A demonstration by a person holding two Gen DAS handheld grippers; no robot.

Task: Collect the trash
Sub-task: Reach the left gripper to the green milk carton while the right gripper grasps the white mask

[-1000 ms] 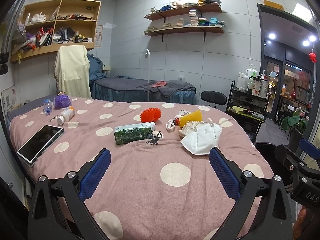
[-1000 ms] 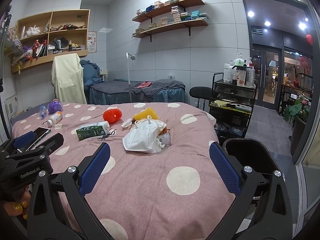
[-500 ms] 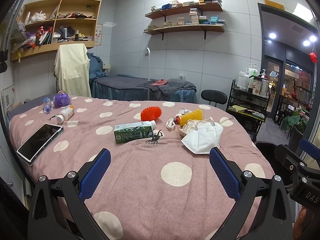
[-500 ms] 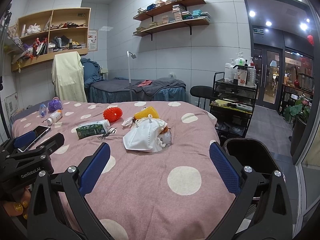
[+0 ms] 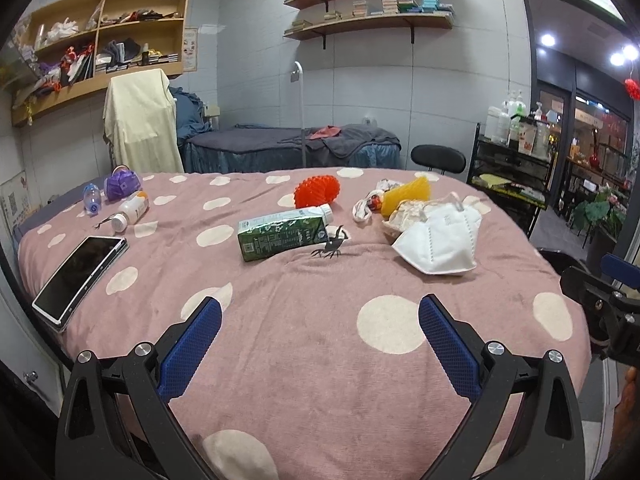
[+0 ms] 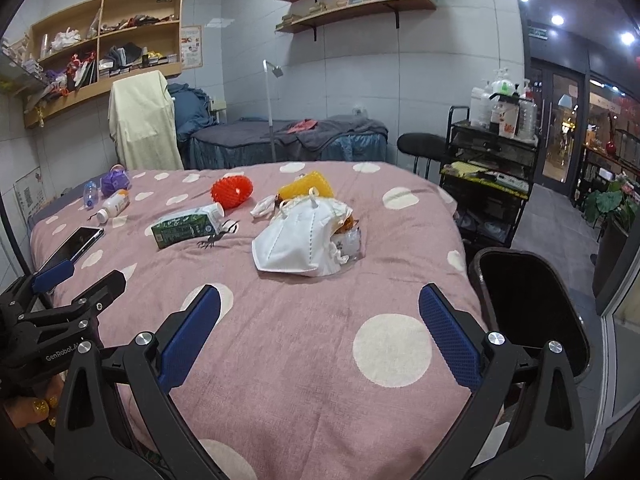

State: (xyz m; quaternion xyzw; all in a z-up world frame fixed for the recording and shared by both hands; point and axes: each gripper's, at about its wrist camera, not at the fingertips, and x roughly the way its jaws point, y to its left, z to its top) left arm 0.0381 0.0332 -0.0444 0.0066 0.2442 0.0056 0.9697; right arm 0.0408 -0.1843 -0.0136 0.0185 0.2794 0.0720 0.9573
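A pink polka-dot bed (image 5: pixel 320 360) holds litter: a green drink carton (image 5: pixel 282 235) (image 6: pixel 186 227), a white face mask (image 5: pixel 442 242) (image 6: pixel 300 242) over crumpled wrappers (image 5: pixel 404 212), a white wrapper scrap (image 6: pixel 262 208). A black bin (image 6: pixel 532 312) stands at the bed's right edge. My left gripper (image 5: pixel 320 344) is open and empty above the near bed. My right gripper (image 6: pixel 320 340) is open and empty, short of the mask.
Also on the bed: a red spiky ball (image 5: pixel 317 191), a yellow spiky toy (image 5: pixel 406 194), a black toy scorpion (image 5: pixel 330 247), a phone (image 5: pixel 80 276), a white bottle (image 5: pixel 130 211), a purple object (image 5: pixel 122 186). A black cart (image 6: pixel 488 184) and a stool (image 5: pixel 438 157) stand beyond.
Both grippers have crept slightly forward and up over the bed. Nothing on the bed has moved.
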